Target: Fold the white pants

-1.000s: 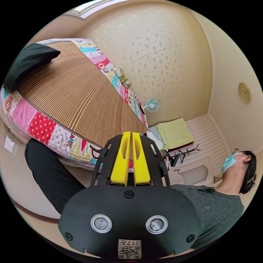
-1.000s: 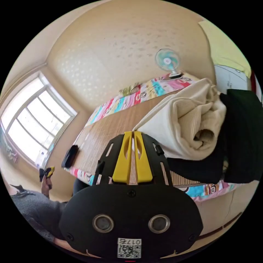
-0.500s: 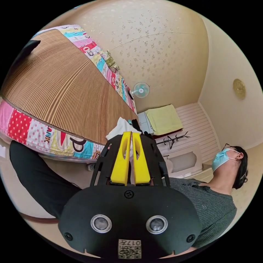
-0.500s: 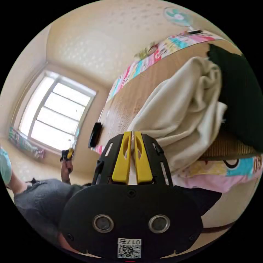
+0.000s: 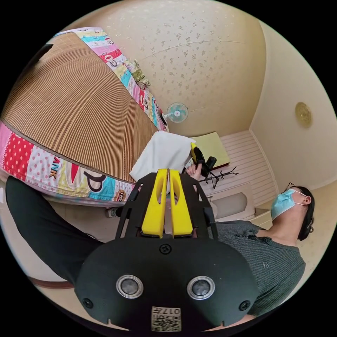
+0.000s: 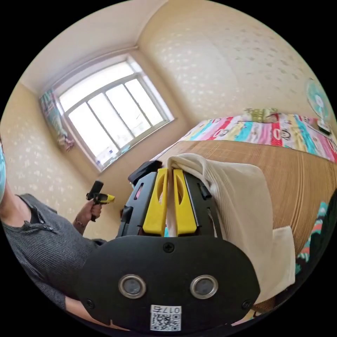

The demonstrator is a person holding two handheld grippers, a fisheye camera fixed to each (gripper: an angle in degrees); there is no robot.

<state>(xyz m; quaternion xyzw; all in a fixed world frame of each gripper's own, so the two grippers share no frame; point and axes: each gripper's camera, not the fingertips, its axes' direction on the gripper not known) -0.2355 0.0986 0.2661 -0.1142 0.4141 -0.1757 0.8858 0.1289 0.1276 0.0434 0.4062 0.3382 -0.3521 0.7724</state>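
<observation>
The white pants (image 6: 242, 210) hang from my right gripper (image 6: 169, 172), whose yellow jaws are shut on a fold of the ribbed cloth; the rest drapes to the right over the bamboo mat (image 6: 302, 172). In the left gripper view the same pants (image 5: 163, 154) hang at the bed's near corner, held up by the right gripper (image 5: 194, 149) in the person's hand. My left gripper (image 5: 167, 172) is shut with nothing between its jaws. In the right gripper view it is the left gripper (image 6: 108, 199), held in the air well away from the pants.
The bed has a bamboo mat (image 5: 77, 112) and a patchwork quilt edge (image 5: 52, 168). A fan (image 5: 177, 112) stands at the wall. A black garment (image 6: 326, 228) lies beside the pants. The person (image 5: 266, 259) stands by the bed, and a window (image 6: 112, 108) is on the far wall.
The right gripper has lifted the white pants off the black garment and swung toward the window. The left gripper stays shut and empty, and its view has turned slightly.
</observation>
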